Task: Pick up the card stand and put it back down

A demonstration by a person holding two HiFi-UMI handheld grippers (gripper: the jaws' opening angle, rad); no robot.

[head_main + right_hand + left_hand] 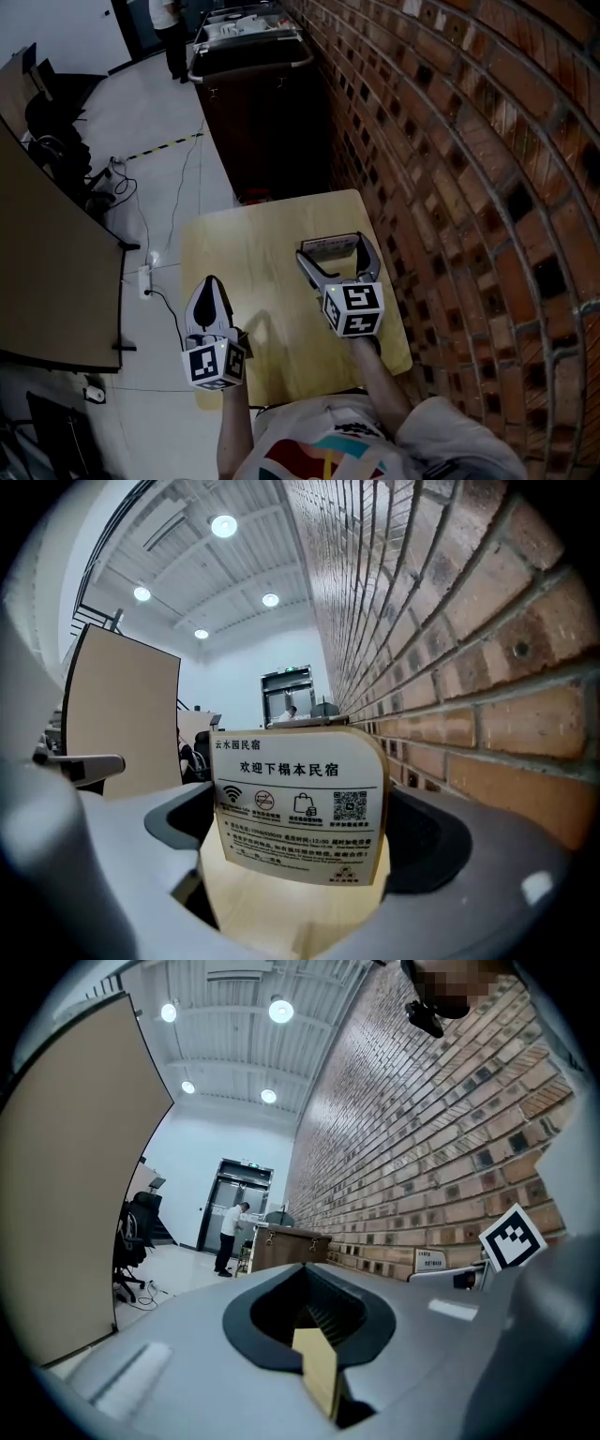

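Observation:
The card stand (328, 246), a white printed sign with a QR code in a pale wooden frame, stands upright on the small wooden table (253, 272) near the brick wall. My right gripper (334, 253) is open, with one jaw on each side of the stand. In the right gripper view the card stand (300, 803) fills the gap of the right gripper (305, 860), its base resting on the tabletop. My left gripper (210, 281) is shut and holds nothing, hovering over the table's left front edge. The left gripper (305, 1288) view shows the card stand (431, 1260) far right.
A brick wall (469, 187) runs close along the table's right side. Beyond the table stands a dark cabinet (258, 103), with a person (172, 28) farther off. To the left are a tan partition board (47, 272) and a power strip (145, 277) with cables on the floor.

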